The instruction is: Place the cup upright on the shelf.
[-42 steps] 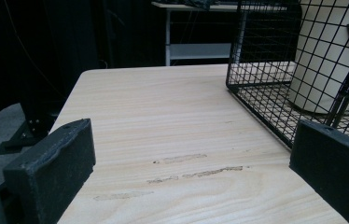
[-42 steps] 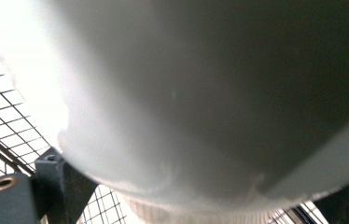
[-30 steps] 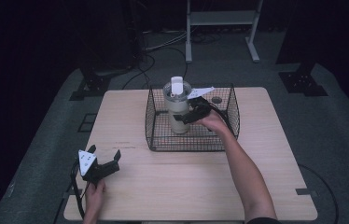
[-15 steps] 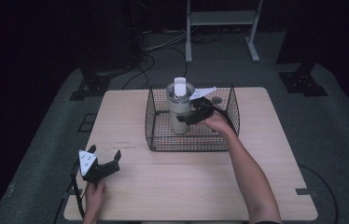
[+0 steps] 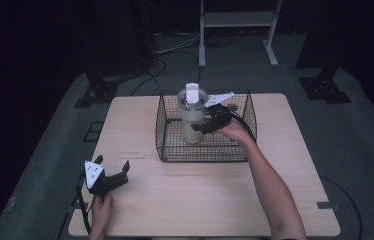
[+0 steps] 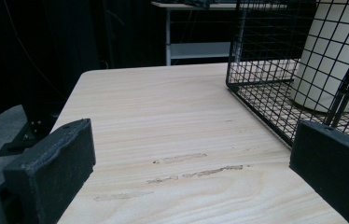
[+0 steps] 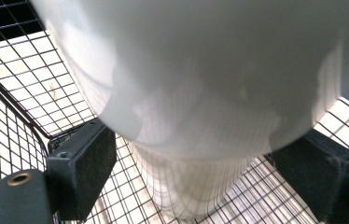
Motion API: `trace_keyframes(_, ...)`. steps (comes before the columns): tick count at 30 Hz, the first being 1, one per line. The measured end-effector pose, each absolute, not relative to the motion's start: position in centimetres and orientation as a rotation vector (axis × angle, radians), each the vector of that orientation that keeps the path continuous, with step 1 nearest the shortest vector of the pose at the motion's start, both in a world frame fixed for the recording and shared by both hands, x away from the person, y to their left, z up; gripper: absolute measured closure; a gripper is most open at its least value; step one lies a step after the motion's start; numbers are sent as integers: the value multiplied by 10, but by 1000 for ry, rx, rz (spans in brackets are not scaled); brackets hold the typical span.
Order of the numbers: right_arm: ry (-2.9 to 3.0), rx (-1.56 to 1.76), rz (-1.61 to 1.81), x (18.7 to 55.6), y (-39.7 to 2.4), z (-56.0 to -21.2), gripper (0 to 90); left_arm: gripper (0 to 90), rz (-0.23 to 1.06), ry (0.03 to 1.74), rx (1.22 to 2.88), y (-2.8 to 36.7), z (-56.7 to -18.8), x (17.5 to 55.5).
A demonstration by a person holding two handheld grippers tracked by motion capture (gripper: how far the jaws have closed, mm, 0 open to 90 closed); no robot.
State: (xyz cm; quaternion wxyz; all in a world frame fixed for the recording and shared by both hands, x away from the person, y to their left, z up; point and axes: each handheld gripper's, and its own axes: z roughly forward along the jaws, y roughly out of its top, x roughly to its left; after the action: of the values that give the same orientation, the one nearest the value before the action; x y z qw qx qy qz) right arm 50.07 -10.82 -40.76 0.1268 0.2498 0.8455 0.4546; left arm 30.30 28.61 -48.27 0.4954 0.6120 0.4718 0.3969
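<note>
1. Right gripper [image 5: 206,126]: jaws apart, one on each side of the tumbler [image 5: 193,120]; in the right gripper view the pads [image 7: 86,163] flank the tumbler's [image 7: 200,93] pale wall, but whether they press it cannot be told
2. Tumbler: upright inside the basket [image 5: 165,142], near its left rear part, base on the wire floor; a lid with a raised white tab [image 5: 192,93] tops it
3. Change over the last second: in the high view the tumbler and the right gripper sit almost where they were, shifted only slightly; the tumbler has not been lifted clear of the basket
4. Reading: the work appears to be at the grasp stage, either closing on the tumbler to take it out or just letting go after setting it in; the pictures do not settle which
5. Left gripper [image 5: 111,176]: jaws wide apart, holding nothing, resting low over the tabletop [image 5: 185,195] near its front left corner, well apart from the basket
6. Left gripper view: the basket's [image 6: 275,70] near corner and the tumbler [image 6: 331,60] behind the mesh, with bare tabletop [image 6: 163,121] between the jaws
7. Surround: dark floor, cables and a metal stand [image 5: 237,20] beyond the far edge
</note>
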Motion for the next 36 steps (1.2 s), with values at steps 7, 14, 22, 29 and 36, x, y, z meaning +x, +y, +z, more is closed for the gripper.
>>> trace_keyframes(7,2466,742,1319,496,-114,-401,136,0,962,1145,1482,286,-483,303)
trace_keyframes(14,2490,788,1272,489,-120,-390,135,0,965,1149,1481,286,-483,303)
trace_keyframes(22,2484,812,1266,482,-131,-376,136,0,966,1148,1482,285,-483,303)
trace_keyframes(29,2475,837,1268,470,-142,-362,135,0,968,1142,1489,285,-483,303)
trace_keyframes(36,2461,825,1261,458,-153,-349,135,0,967,1139,1494,285,-483,302)
